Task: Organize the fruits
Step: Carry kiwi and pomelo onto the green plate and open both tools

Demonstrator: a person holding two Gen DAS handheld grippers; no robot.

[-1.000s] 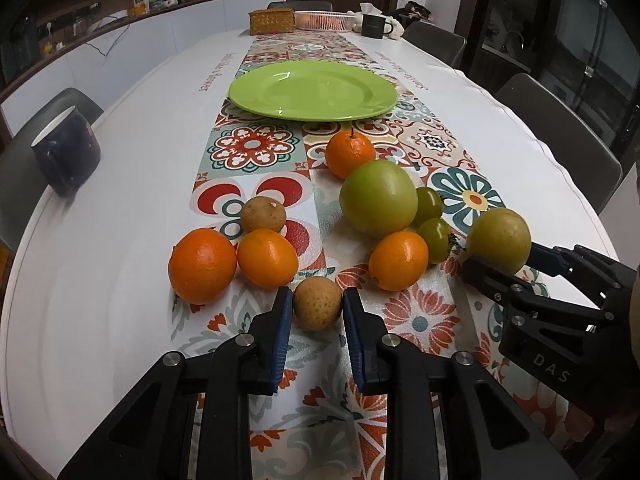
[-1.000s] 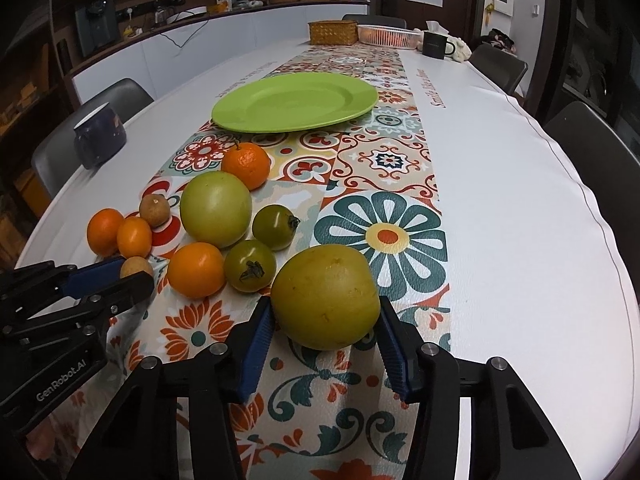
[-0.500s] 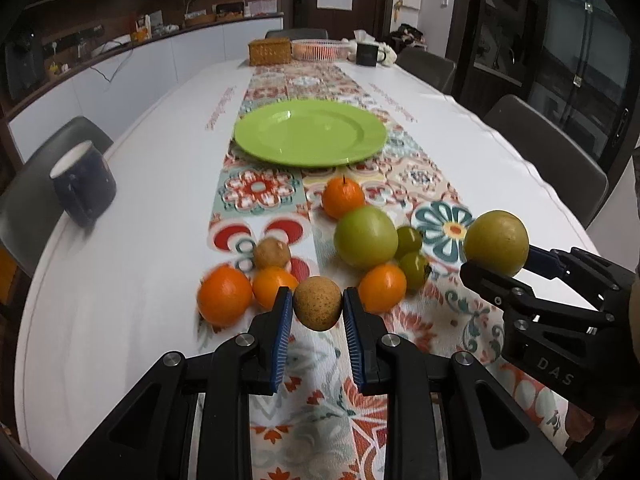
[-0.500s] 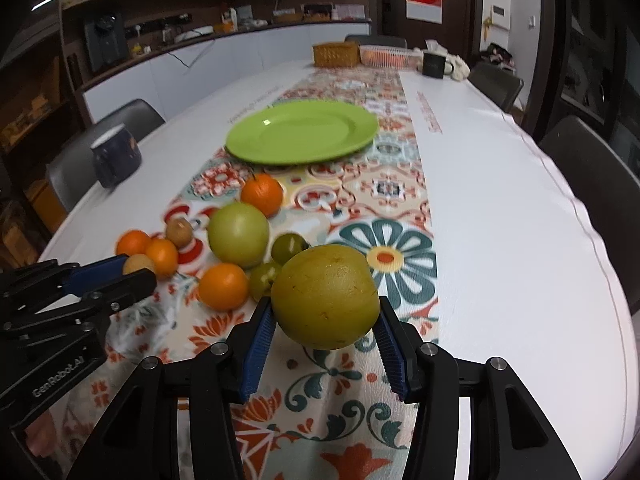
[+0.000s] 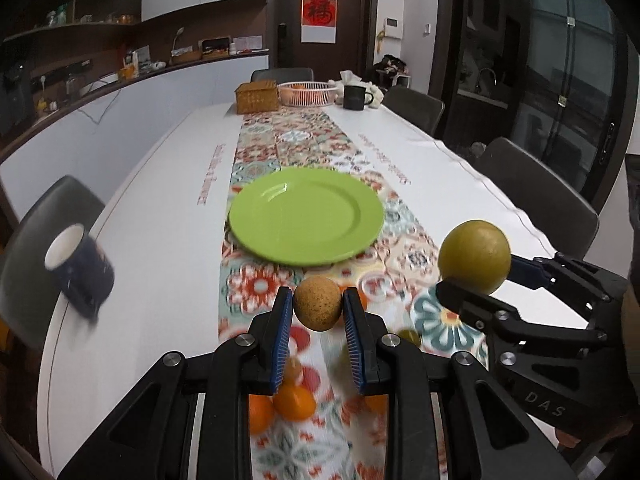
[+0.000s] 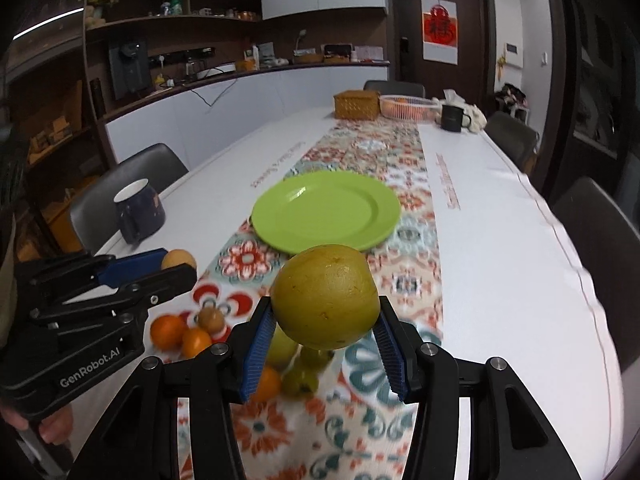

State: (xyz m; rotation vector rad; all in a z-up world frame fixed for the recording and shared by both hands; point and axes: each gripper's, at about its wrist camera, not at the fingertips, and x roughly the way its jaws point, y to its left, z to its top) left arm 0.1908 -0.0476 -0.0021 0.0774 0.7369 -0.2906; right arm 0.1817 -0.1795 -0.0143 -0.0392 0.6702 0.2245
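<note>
While our left gripper clamps a small brown fruit and our right gripper a large yellow-green fruit, both hang above the runner, short of the green plate. We judge both firm, round and prone to roll, so pads belong at the widest girth.

Bare green plate, open approach

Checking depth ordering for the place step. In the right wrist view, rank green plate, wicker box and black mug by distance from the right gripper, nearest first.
From the right gripper, shut on the yellow-green fruit:
1. Green plate, straight ahead on the patterned runner.
2. Wicker box, at the table's far end, on the runner.
3. Black mug, also at the far end, to the right of the box; too close to the box to call.
</note>
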